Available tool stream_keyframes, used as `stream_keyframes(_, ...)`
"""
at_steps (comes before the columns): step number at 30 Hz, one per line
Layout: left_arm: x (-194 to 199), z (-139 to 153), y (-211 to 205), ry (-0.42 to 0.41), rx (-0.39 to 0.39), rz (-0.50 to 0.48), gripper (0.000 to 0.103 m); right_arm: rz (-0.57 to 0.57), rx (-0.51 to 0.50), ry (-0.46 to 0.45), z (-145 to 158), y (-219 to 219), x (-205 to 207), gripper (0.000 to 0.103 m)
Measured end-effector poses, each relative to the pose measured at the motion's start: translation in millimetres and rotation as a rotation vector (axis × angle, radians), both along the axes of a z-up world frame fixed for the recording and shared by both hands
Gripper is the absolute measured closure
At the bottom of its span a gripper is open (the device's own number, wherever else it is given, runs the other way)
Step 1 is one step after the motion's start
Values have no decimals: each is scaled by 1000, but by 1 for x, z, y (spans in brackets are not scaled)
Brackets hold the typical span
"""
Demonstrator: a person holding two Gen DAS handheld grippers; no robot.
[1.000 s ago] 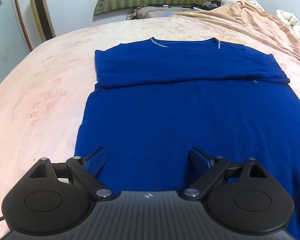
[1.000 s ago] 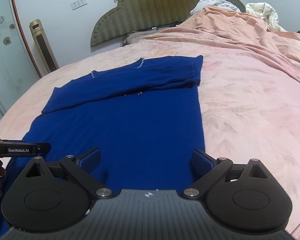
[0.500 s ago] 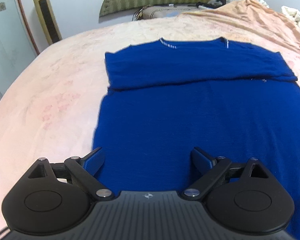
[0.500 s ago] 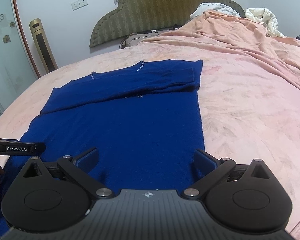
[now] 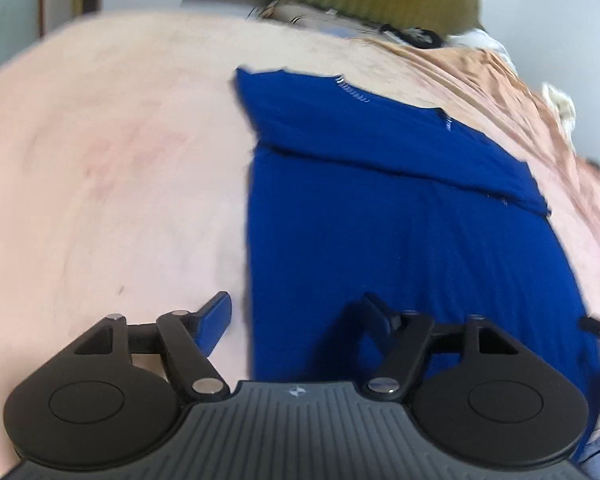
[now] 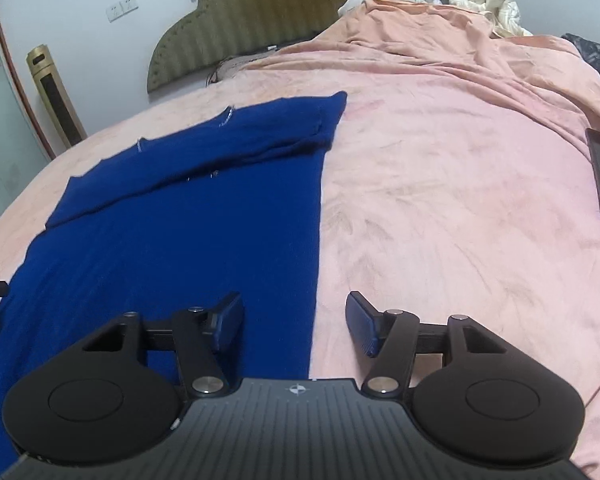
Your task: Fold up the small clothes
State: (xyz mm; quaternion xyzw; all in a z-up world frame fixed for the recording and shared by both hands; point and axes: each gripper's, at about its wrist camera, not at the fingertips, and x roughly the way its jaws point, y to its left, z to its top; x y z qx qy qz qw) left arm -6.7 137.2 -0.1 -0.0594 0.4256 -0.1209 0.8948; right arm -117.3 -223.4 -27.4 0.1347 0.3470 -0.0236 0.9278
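The blue garment's [image 5: 400, 240] near left edge is straddled by the closing left gripper [image 5: 296, 316], unpinched; its near right edge is straddled by the closing right gripper [image 6: 296, 320].

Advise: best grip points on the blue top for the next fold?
Pinch the blue top at its two near hem corners, one per side edge. It lies flat, sleeves already folded across the chest, so only the edges give purchase. The right tongs straddle the right edge and the left tongs the left edge, both closing; come in low from the near side.
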Motion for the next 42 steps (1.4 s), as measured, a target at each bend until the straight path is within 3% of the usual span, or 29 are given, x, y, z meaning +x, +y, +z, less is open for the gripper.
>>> stream_keyframes(2, 0, -1, -14, -16, 22, -41, 65, 24, -17, 0, 0, 7, 2, 47)
stream_keyframes(3, 0, -1, -18, -13, 10, -53, 85, 41, -18, -1, -1, 11, 3, 51)
stream_keyframes(4, 1, -1, -20, -13, -7, -58, 96, 53, -18, 1, -1, 14, 5, 64)
stream_keyframes(5, 1, -1, -22, -18, -21, -58, 96, 54, -26, 1, 0, 16, 7, 85)
stream_keyframes(7, 0, 4, -26, -51, -17, -56, 97, 45, -26, 3, 0, 17, 11, 96)
stream_keyframes(11, 9, 20, -28, -124, -25, -53, 97, 44, -19, -28, 9, 13, 19, 97)
stream_keyframes(19, 63, 35, -43, -239, 95, 27, 97, 63, -121, -105, 34, 8, 81, 98)
stream_keyframes(24, 87, 20, -59, -238, 248, 63, 96, -6, -150, -92, 24, -9, 127, 97)
stream_keyframes(25, 86, 21, -61, -227, 260, 65, 96, -23, -150, -73, 20, -12, 134, 86)
stream_keyframes(27, 77, 23, -63, -215, 279, 65, 93, -53, -139, -31, 14, -14, 138, 82)
stream_keyframes(29, 66, 24, -67, -194, 326, 83, 82, -76, -146, -48, 18, -11, 124, 71)
stream_keyframes(30, 62, 23, -69, -187, 339, 95, 62, -82, -159, -60, 22, -8, 114, 68)
stream_keyframes(31, 58, 22, -71, -180, 351, 104, 33, -85, -169, -74, 26, -5, 104, 61)
stream_keyframes(33, 47, 21, -79, -196, 380, 117, 17, -69, -169, -117, 36, 6, 83, 55)
stream_keyframes(35, 39, 20, -89, -211, 423, 121, 17, 4, -148, -140, 40, 20, 68, 39)
stream_keyframes(37, 32, 19, -97, -203, 436, 123, 17, 76, -152, -126, 35, 36, 64, 31)
stream_keyframes(39, 29, 18, -101, -179, 440, 136, 17, 96, -193, -84, 25, 48, 66, 30)
stream_keyframes(42, 24, 16, -104, -178, 463, 165, 17, 37, -209, -23, 13, 50, 67, 30)
